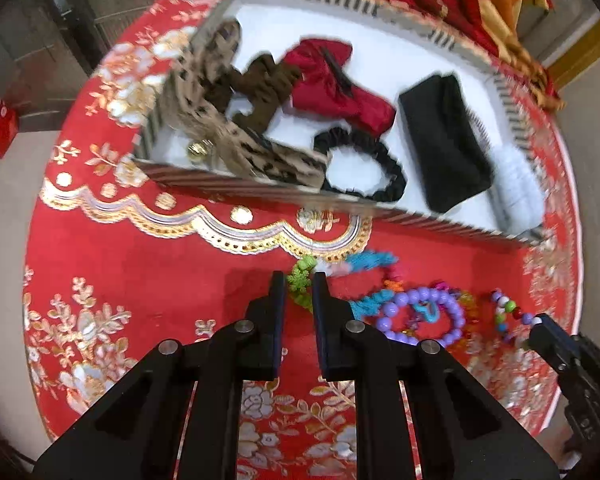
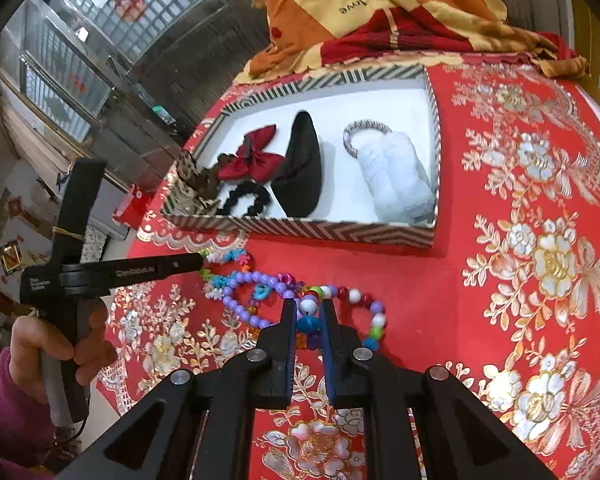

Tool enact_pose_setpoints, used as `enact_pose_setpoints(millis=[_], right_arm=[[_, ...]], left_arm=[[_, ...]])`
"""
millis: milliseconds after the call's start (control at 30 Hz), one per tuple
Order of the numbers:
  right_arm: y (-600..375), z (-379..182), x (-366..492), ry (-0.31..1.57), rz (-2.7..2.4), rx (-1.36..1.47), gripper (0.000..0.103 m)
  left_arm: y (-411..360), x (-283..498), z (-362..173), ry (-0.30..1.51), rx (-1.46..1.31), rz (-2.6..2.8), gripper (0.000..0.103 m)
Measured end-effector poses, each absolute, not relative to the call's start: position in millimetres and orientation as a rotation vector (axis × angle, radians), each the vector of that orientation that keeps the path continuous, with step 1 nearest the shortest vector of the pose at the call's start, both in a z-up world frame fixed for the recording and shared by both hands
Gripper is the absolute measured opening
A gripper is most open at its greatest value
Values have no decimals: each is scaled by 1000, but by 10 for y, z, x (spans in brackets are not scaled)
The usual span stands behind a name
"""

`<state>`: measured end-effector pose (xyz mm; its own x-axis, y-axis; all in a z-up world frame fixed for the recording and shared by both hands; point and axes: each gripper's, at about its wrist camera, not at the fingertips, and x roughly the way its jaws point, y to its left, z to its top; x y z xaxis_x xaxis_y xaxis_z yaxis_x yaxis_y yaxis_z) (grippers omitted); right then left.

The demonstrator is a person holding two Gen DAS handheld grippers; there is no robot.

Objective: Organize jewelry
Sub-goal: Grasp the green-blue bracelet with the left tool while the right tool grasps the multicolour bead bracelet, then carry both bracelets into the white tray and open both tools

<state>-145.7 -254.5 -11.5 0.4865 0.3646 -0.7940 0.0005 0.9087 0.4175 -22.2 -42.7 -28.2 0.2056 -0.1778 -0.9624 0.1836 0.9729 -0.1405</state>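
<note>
A: Both tongs are down among the beads on the red cloth [image 2: 500,160]. The left gripper [image 1: 299,280] has its jaws pinched on the green end of the flower-bead strand [image 1: 300,276]; they've closed right down on it.

B: And the right gripper [image 2: 309,308]?

A: Clamped too, on the mixed-bead bracelet [image 2: 356,300]. A white bead and a blue bead sit right between its fingers, and the rest of the loop hangs off to its right.

B: Where's the box from there?

A: That's the relation that matters. The striped box [image 2: 300,228] lies straight ahead of both tongs, beyond the beads, with its long near wall running across their path. So whatever travels next has to go forward and up over that wall.

B: Which hand is closer?

A: I'd say the left: its strand lies nearest the wall, stretched roughly alongside it. The purple bracelet [image 2: 256,288] lies loose between the two grippers, touching the pile.

B: Room in the box?

A: The bow [image 2: 256,156], black scrunchie [image 2: 244,198] and white fluffy piece [image 2: 396,176] are in it, with white floor bare in between.
</note>
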Motion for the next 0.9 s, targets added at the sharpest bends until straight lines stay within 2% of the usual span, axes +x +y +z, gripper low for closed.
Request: enact_pose_setpoints(millis=[900], right_arm=[[-2730, 587, -1403, 896, 240, 374, 11]], left_arm=[[-175, -417, 872, 1125, -57, -274, 12]])
